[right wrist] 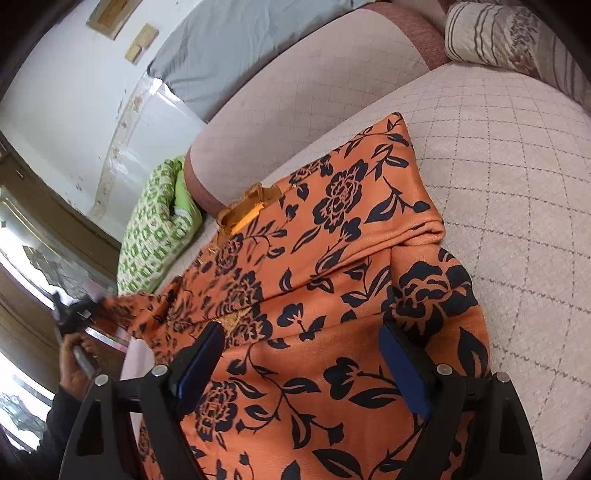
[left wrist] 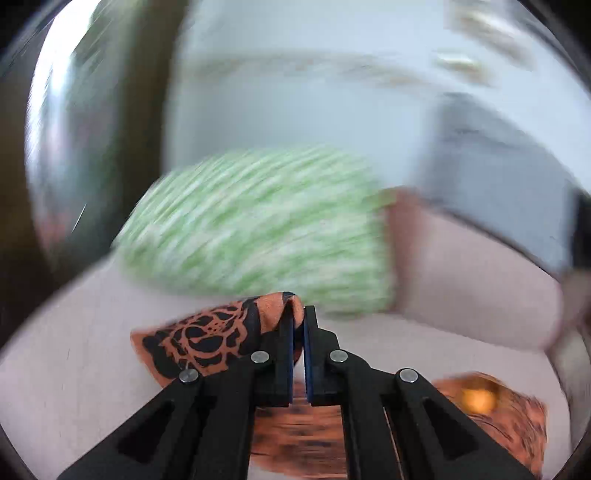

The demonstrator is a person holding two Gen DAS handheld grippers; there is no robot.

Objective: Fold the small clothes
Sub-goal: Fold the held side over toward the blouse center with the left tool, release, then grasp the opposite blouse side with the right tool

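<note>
An orange garment with a black flower print (right wrist: 332, 280) lies spread on a pale quilted sofa seat (right wrist: 517, 184). My right gripper (right wrist: 301, 345) is open just above the cloth, one finger on each side of a flat stretch. My left gripper (left wrist: 298, 321) is shut on a fold of the same garment (left wrist: 207, 339) and holds its edge lifted; the left wrist view is blurred by motion. In the right wrist view the left gripper (right wrist: 74, 314) shows at the far left, holding the garment's corner off the seat edge.
A green and white patterned cushion (right wrist: 155, 229) lies at the sofa's end, also in the left wrist view (left wrist: 258, 221). The sofa backrest (right wrist: 314, 92) runs behind the garment. A striped pillow (right wrist: 491, 33) sits at the far right. A white wall (right wrist: 66, 74) stands beyond.
</note>
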